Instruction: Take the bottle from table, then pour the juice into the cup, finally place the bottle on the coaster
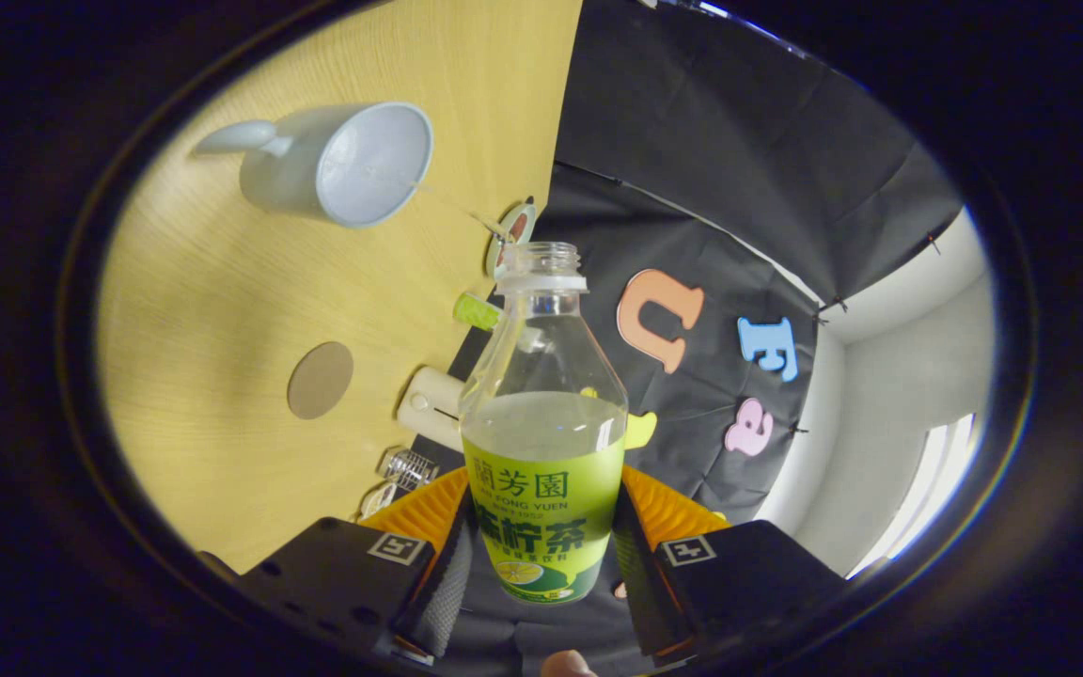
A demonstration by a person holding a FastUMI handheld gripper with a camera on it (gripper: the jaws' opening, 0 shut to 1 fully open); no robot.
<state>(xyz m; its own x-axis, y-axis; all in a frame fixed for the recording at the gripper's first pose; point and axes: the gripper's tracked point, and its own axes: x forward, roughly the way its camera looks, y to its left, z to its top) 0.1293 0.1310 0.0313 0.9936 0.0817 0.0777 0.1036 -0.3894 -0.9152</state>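
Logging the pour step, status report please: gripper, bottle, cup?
Gripper shut on bottle, held clear of the table. Bottle uncapped, juice partway up. Cup beyond the fingers; round coaster nearer. Nothing in the way.

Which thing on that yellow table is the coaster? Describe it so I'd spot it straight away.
Start at the wooden table and find the pale cup with a handle. Beyond the bottle clamped in the tool, on bare wood apart from the cup, lies the coaster. It is the only flat, plain brownish disc; everything near it stands taller.
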